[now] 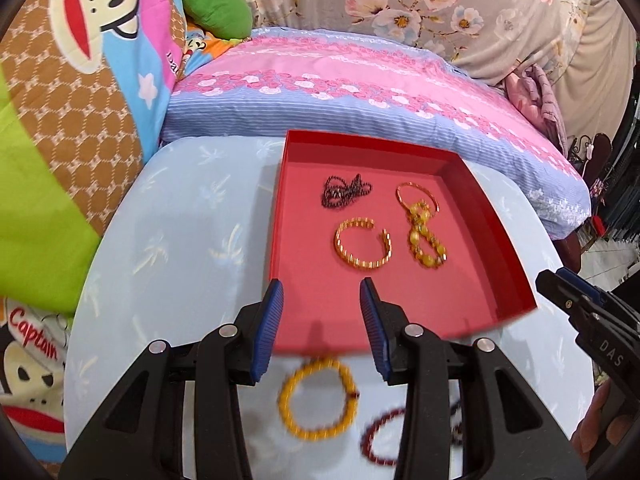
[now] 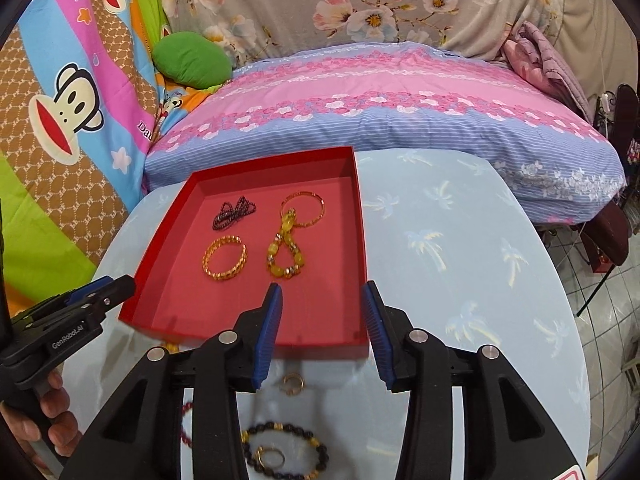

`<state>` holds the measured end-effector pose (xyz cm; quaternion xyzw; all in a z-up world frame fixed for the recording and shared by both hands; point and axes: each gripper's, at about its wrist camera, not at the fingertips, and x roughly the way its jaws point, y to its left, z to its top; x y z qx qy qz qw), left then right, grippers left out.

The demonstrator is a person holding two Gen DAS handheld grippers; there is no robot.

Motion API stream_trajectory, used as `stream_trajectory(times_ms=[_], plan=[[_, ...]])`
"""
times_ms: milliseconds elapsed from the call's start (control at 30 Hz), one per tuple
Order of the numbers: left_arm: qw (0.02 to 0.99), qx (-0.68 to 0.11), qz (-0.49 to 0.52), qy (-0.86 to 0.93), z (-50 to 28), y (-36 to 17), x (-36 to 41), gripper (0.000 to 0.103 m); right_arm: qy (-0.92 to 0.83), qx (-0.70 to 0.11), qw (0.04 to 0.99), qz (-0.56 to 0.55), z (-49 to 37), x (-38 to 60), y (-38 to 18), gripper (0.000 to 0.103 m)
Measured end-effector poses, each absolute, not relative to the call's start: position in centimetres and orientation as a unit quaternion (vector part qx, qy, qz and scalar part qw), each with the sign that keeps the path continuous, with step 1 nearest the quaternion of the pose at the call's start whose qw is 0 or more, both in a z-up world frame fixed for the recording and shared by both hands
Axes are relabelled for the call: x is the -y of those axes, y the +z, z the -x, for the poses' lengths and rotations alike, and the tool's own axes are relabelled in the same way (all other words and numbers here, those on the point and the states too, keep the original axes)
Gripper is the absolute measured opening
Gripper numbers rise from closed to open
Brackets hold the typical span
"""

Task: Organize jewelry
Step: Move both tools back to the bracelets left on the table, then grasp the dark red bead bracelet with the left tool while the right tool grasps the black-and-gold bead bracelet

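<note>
A red tray sits on the round table. In it lie a dark bead chain, a gold cuff bangle, a thin gold bangle and a yellow bead bracelet. My left gripper is open and empty above the tray's near edge. Below it lie a yellow bead bracelet and a dark red bead bracelet. My right gripper is open and empty; below it lie gold rings and a black-and-gold bead bracelet.
The round table has a light blue palm-print cloth. A pink and blue pillow borders its far side. A cartoon-print blanket lies at the left. Tiled floor shows at the right.
</note>
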<state>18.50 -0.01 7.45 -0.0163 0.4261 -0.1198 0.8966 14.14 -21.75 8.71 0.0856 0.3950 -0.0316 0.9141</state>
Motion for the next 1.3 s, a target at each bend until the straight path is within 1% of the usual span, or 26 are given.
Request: stream_trajectory(times_ms=[233, 467, 733, 1000, 1200, 1300], plan=[[0.892, -0.436, 0.021, -0.118, -15.3, 6.6, -1.0, 0.038, -0.034, -0.408, 0.909, -0.081, -10.9, 21.7, 7.6, 0.041], [0.883, -0.453, 0.023, -0.124, -12.7, 5.0, -1.1, 0.038, -0.031, -0.435, 0.897, -0.077, -8.3, 21.0, 5.0, 0.041], [0.871, -0.472, 0.028, -0.130, -10.3, 3.2, -0.6, 0.038, -0.033, -0.454, 0.888, -0.065, -7.1, 20.0, 2.6, 0.041], [0.866, -0.482, 0.034, -0.132, -9.5, 2.2, -0.5, 0.038, -0.032, -0.469, 0.881, -0.049, -7.2, 19.3, 0.8, 0.041], [0.863, -0.485, 0.029, -0.137, -9.4, 1.9, 0.3, 0.038, -0.040, -0.465, 0.884, -0.023, -7.1, 18.7, 0.6, 0.036], [0.861, -0.489, 0.026, -0.137, -9.5, 1.5, 0.8, 0.038, -0.038, -0.463, 0.885, -0.019, -7.0, 18.7, 0.6, 0.031]])
